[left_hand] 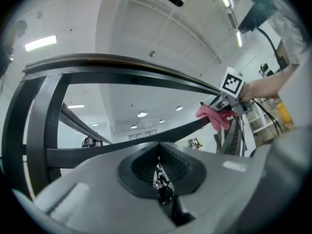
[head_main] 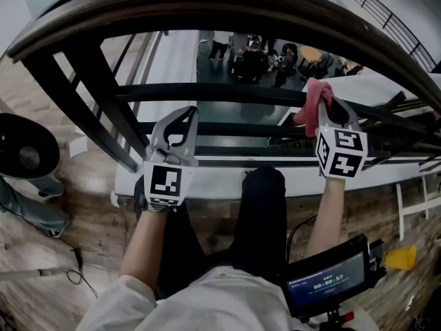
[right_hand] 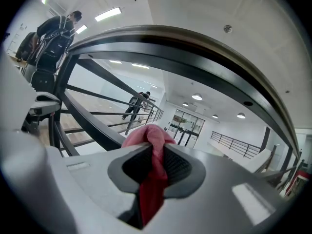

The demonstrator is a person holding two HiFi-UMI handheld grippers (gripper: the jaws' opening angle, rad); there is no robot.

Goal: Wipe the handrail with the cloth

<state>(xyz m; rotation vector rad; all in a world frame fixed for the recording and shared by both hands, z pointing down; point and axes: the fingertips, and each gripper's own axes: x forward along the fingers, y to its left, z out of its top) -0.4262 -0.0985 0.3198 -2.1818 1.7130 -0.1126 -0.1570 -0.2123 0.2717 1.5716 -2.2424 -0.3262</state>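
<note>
The dark curved handrail arches across the top of the head view, above both grippers. My right gripper is shut on a pink cloth and is raised below the rail's right part, apart from it. In the right gripper view the cloth hangs pinched between the jaws, with the handrail overhead. My left gripper is held up at the left with its jaws shut and nothing in them. The left gripper view shows the handrail above and the pink cloth at the right.
Black slanted balusters and horizontal bars run under the handrail. Beyond them, people stand on a lower floor. A round black object lies on the wooden floor at left. A screen device sits by my right forearm, with a yellow object beside it.
</note>
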